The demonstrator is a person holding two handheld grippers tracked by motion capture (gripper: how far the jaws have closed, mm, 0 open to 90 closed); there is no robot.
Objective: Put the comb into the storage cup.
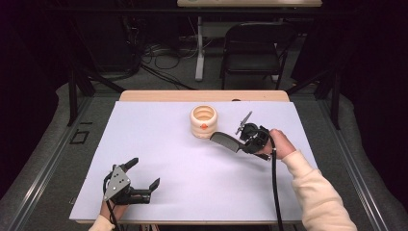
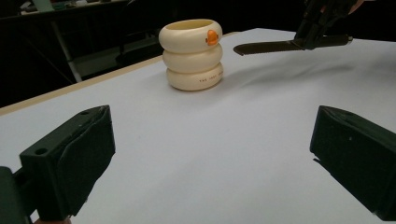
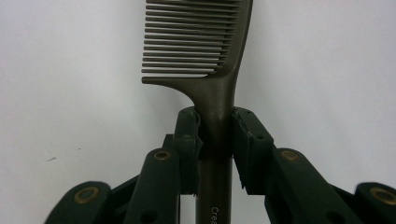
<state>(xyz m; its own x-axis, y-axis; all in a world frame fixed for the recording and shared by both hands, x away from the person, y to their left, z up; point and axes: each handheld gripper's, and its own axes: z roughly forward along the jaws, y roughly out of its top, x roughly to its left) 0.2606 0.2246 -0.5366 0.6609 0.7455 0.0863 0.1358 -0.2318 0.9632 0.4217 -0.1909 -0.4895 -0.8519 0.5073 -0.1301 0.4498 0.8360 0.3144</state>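
Note:
A dark comb [image 1: 225, 141] hangs above the white table sheet, held by its handle in my right gripper [image 1: 246, 140], which is shut on it. In the right gripper view both pads clamp the comb [image 3: 212, 70] handle, teeth pointing away. The comb's toothed end reaches toward a cream ringed cup [image 1: 203, 121] with an orange mark, and stays just to its right. From the left gripper view the cup [image 2: 192, 54] stands upright with the comb [image 2: 268, 47] level beside its rim. My left gripper [image 1: 144, 175] rests open near the front left, nothing between its jaws.
The white sheet [image 1: 159, 144] covers a wooden table [image 1: 202, 95]. Beyond the far edge stand a black folding chair [image 1: 252, 48], a table leg and loose cables on the floor. A black cable [image 1: 275, 187] trails from the right gripper along the sleeve.

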